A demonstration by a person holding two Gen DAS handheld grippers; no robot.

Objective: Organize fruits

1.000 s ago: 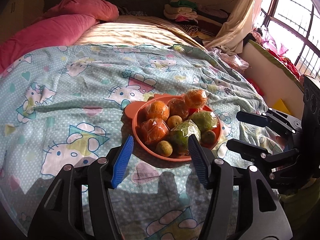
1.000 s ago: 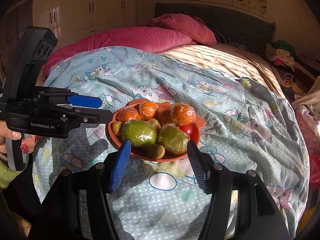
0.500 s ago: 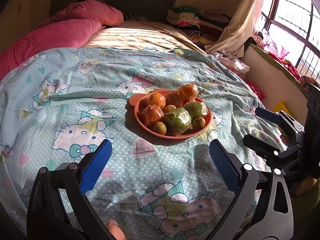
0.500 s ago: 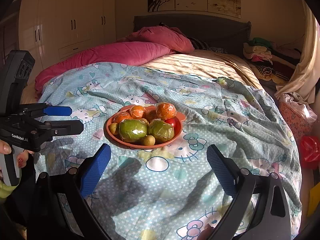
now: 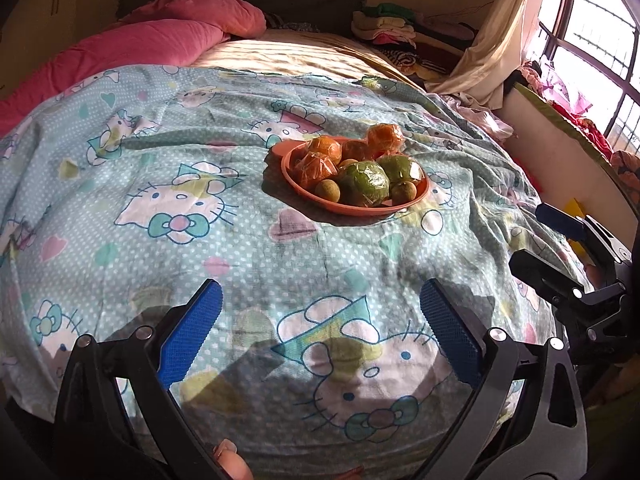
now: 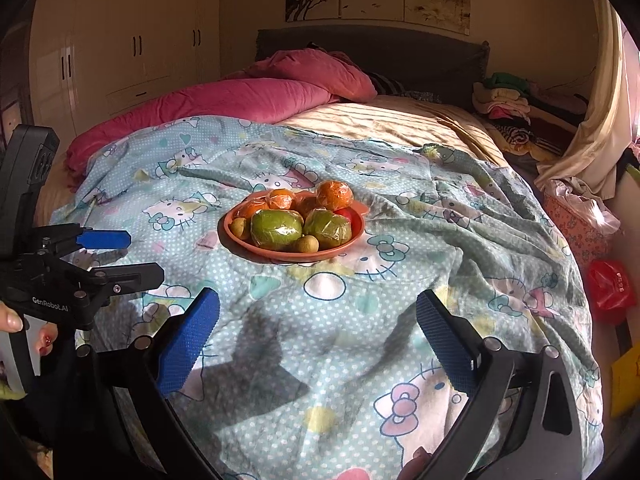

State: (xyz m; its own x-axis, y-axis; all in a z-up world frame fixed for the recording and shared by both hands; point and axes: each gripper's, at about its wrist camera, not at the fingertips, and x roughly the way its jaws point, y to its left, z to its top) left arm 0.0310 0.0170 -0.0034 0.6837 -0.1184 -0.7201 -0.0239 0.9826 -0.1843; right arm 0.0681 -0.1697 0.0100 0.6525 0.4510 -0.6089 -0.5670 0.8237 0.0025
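Observation:
An orange plate sits on the Hello Kitty bedspread, piled with wrapped oranges, two wrapped green fruits, small brown round fruits and a red one. My left gripper is open and empty, well short of the plate, near the bed's front edge. My right gripper is open and empty, also well back from the plate. Each gripper shows in the other's view: the right one and the left one.
Pink pillows lie at the head of the bed. Folded clothes are piled at the far right. A curtain and window stand to the right. A red bag lies beside the bed. A wardrobe stands behind.
Both grippers have pulled back from the plate toward the bed's front edge and opened wider. The plate and fruits have not moved.

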